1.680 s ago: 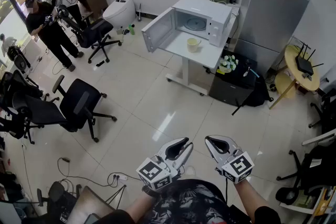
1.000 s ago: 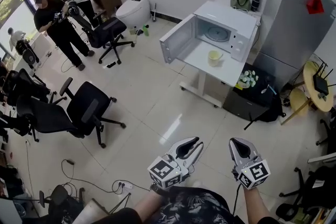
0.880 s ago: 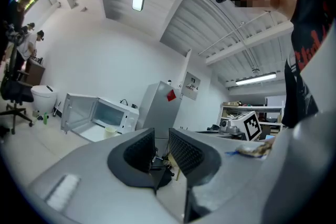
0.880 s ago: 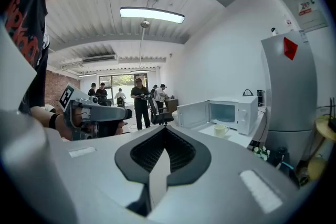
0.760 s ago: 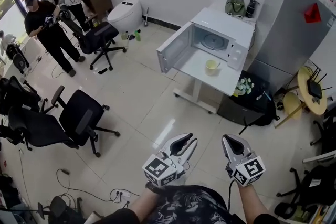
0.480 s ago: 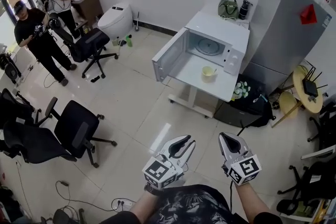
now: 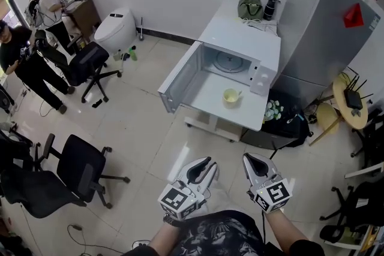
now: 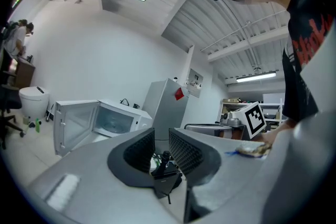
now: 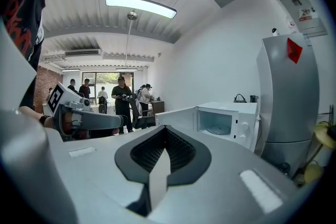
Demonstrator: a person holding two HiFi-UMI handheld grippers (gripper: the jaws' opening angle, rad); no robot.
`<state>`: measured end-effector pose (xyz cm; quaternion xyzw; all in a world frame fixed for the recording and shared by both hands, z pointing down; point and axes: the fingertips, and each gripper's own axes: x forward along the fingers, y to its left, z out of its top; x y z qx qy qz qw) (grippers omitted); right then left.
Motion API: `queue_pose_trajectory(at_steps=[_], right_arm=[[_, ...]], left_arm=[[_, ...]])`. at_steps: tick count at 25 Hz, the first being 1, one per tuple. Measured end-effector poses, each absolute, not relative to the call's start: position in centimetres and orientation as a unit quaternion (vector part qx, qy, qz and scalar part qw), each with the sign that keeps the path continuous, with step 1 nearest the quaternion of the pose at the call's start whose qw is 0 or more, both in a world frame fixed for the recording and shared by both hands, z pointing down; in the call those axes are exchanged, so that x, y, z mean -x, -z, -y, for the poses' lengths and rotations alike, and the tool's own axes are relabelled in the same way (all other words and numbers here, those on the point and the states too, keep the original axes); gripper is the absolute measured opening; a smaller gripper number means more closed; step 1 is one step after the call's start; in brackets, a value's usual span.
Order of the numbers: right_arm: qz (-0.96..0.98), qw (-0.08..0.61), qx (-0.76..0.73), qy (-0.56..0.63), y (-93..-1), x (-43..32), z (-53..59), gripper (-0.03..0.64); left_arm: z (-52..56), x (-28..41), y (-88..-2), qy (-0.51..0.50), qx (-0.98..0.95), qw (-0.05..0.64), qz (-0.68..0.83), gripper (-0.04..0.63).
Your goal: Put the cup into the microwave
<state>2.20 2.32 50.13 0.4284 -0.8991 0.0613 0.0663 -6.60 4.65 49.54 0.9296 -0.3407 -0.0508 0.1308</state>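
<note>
Low at the near edge of the head view, the left gripper (image 7: 206, 163) and right gripper (image 7: 249, 159) are held side by side over bare tiled floor (image 7: 150, 123). The floor runs open from them to the white table (image 7: 207, 93). An office chair (image 7: 84, 165) bounds that lane on the left; a black bag (image 7: 285, 126) and the fridge (image 7: 315, 27) close it on the right. The microwave (image 7: 243, 45) sits at the table's far side, its door (image 7: 177, 78) swung wide to the left, past the table's left edge. The cup (image 7: 231, 95) stands on the table just in front of the oven's open mouth. It is well apart from both grippers, far ahead of the gap between them.

Against half a second earlier, the table and microwave show nearer and larger. The cup has kept its spot on the tabletop, and the people (image 7: 24, 51) at far left have slid toward the frame's edge.

From the left gripper view, its jaws stand a little apart with nothing clamped. The microwave with its open door lies far to their left, and the fridge rises just behind them. The cup cannot be made out.

From the right gripper view, its jaws are together, tips meeting, empty. The microwave lies far to their right, the people far left. The cup cannot be made out there either.
</note>
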Motion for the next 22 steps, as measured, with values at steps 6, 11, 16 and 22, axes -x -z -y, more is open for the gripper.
queue_pose_trajectory(at_steps=[6, 11, 16, 22], right_arm=[[0.908, 0.057, -0.414, -0.03, -49.9, -1.8, 8.5, 0.002], [0.908, 0.05, -0.416, -0.035, -49.5, -2.8, 15.6, 0.048], [0.9, 0.066, -0.43, -0.037, -51.9, -3.3, 21.2, 0.119], [0.885, 0.137, -0.436, -0.087, -62.3, -3.3, 25.8, 0.376]], left_arm=[[6.6, 5.3, -51.1, 0.007, -0.934, 0.106, 0.341, 0.087], [13.9, 3.9, -50.9, -0.008, -0.937, 0.102, 0.335, 0.086], [19.2, 4.2, -50.2, -0.004, -0.939, 0.102, 0.328, 0.086], [22.7, 4.8, -49.6, 0.012, -0.951, 0.095, 0.292, 0.075]])
